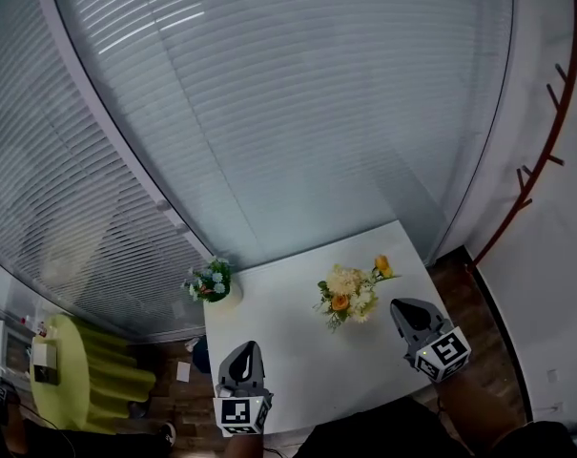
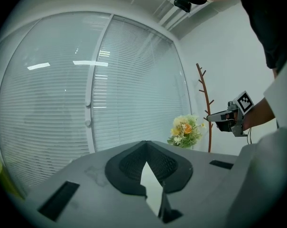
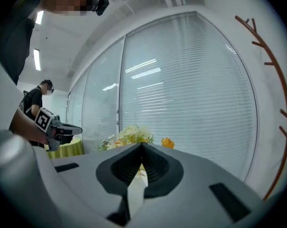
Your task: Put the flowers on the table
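While both grippers are held over the near side of the white worktop (image 1: 288, 322), the flowers (image 1: 350, 296) are seen lying on it, at 10 o'clock from the right gripper (image 1: 402, 305) and 2 o'clock from the left gripper (image 1: 249, 348), clear of both. Jaws of each gripper are closed together, nothing between them. A small potted plant (image 1: 212, 281) is set at the worktop's far-left corner, 11 o'clock from the left gripper. A brown coat rack (image 1: 546, 151) is seen at 1 o'clock in the head view

Held about level, the left tongs (image 1: 248, 350) and right tongs (image 1: 400, 306) are both closed, empty.
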Tool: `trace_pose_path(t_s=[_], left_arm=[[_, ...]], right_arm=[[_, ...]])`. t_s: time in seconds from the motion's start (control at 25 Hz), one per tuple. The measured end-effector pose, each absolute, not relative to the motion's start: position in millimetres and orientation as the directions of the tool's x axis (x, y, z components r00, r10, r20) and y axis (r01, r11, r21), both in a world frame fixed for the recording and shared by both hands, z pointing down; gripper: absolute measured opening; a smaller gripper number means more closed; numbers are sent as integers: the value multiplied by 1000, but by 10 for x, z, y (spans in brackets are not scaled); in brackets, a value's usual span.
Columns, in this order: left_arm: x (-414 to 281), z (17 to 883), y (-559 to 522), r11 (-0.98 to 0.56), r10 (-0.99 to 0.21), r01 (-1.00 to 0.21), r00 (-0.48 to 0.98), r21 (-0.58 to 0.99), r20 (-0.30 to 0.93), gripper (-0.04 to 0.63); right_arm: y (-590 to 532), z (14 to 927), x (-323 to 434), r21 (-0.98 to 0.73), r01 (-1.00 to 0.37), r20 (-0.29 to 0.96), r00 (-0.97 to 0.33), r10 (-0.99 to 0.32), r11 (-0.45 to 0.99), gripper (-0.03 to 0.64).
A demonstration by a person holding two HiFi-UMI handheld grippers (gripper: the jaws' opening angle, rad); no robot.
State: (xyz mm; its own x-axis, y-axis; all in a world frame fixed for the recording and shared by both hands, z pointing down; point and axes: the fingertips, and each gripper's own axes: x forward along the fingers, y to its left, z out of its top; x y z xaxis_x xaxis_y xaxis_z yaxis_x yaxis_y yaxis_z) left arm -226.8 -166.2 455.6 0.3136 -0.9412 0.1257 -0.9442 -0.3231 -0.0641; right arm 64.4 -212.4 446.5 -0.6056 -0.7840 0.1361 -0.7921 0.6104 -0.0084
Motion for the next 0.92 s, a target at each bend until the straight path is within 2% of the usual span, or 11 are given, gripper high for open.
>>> trace_pose_path(t_s=[0.92], left_arm=[[-2193,4442,-1879,-367,-928,-925,358,-95,104,5]], right_arm=[[-2220,4621,664,4,-812,179,-573,-800,583,20]])
